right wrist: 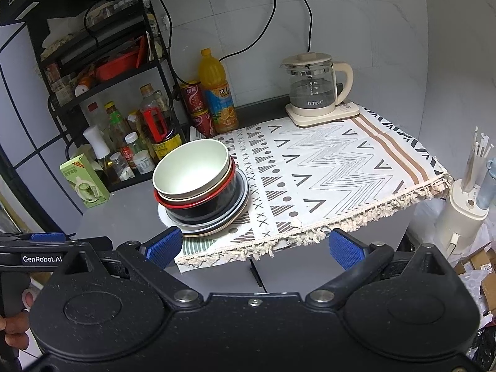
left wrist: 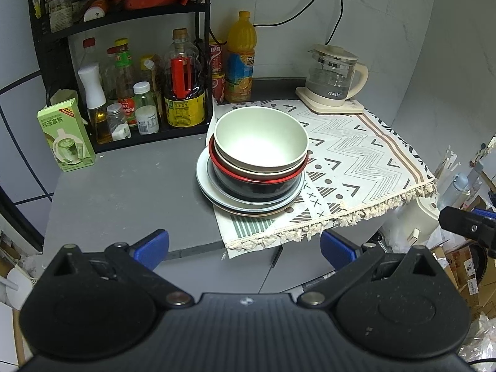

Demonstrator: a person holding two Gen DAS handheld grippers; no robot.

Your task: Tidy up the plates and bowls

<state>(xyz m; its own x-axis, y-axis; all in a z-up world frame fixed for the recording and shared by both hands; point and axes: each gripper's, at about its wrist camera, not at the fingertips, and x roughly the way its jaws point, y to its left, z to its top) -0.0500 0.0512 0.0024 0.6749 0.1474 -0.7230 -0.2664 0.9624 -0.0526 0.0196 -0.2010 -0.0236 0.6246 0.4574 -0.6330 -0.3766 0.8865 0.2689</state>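
Two grippers hang back off the front edge of the counter, both empty with jaws spread wide: the left gripper [left wrist: 245,249] and the right gripper [right wrist: 255,248]. Neither touches anything. Ahead of both, well apart from the fingertips, sits the stack [left wrist: 257,158]: a pale bowl [left wrist: 260,136] nested on top, a tan one under it, then a red-rimmed black bowl [left wrist: 257,183], all on grey plates [left wrist: 206,183] with a tan plate lowest. The stack straddles the left edge of the patterned cloth [left wrist: 356,167], partly on bare counter [left wrist: 124,192]. From the left view it lies straight ahead; from the right view it is ahead and to the left. Judging by this, the sorting looks finished or nearly so, since no loose dishes show elsewhere. Beyond stand the bottle rack [left wrist: 124,93] and the kettle [left wrist: 334,77].
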